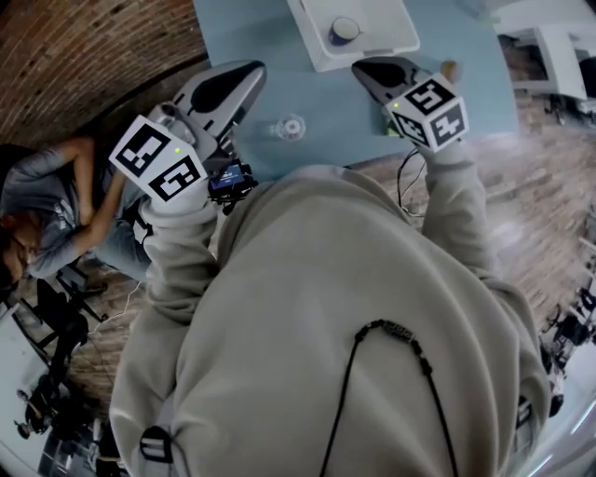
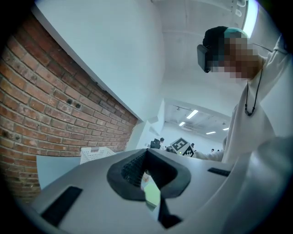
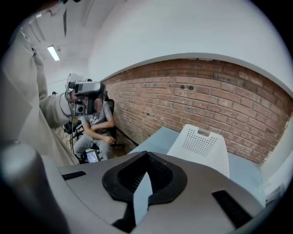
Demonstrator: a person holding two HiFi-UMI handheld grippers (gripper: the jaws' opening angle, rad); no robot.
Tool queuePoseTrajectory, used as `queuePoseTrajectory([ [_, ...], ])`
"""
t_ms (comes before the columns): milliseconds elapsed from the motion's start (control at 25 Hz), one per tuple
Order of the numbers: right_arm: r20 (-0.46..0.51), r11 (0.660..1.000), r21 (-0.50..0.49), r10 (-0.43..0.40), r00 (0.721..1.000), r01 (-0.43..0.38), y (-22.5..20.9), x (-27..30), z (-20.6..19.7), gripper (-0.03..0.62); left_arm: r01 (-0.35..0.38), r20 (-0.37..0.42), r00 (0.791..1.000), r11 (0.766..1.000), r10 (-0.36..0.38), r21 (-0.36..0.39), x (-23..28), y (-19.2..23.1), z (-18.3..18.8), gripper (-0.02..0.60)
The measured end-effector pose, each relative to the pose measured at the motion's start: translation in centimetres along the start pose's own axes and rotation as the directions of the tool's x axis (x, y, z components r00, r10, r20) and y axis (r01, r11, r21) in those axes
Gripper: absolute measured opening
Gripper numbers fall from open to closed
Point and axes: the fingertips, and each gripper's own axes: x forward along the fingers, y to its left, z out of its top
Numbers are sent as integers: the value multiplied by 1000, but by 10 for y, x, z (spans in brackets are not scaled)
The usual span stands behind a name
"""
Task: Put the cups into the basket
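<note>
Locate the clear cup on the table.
Head view, upper centre: the clear cup stands on the blue table, apart from the white basket, off its near left corner.

We counted:
- Basket (image 1: pixel 315 48), one, at twelve o'clock.
- Cups, two: one cup (image 1: pixel 345 30) inside the basket, and one clear cup (image 1: pixel 290 128) at the basket's seven o'clock.
- Table (image 1: pixel 244 28), one.
- Grippers, two: left gripper (image 1: pixel 250 73) and right gripper (image 1: pixel 368 70).
- Seated person (image 1: pixel 56 210), one, at nine o'clock.

The pale blue bench (image 1: pixel 251 56) is viewed steeply from overhead; the white perforated plastic basket (image 1: pixel 315 48) (image 2: pixel 96 154) (image 3: pixel 201 146) is also caught ahead in both gripper views.
</note>
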Motion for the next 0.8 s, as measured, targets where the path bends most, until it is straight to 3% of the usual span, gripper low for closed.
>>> queuePoseTrajectory([
  [160, 142, 993, 105, 38, 989, -54, 18, -11, 24, 12, 35, 13, 999, 999, -34, -4, 0, -4, 3, -2],
  [320, 316, 974, 177, 80, 945, -142, 37, -24, 54, 12, 66, 14, 998, 998, -66, -12, 3, -8, 2, -2],
  [440, 365, 969, 185, 87, 927, -164, 50, -26, 64, 12, 84, 12, 996, 996, -84, -12, 2, -11, 1, -2],
  [600, 466, 947, 227, 101, 879, -229, 65, -33, 77, 12, 103, 14, 995, 995, -103, -2, 0, -17, 4, -2],
  [800, 485, 964, 174, 93, 870, -200, 71, -39, 80, 12, 112, 20, 993, 994, -112, 17, 1, -21, 6, -2],
])
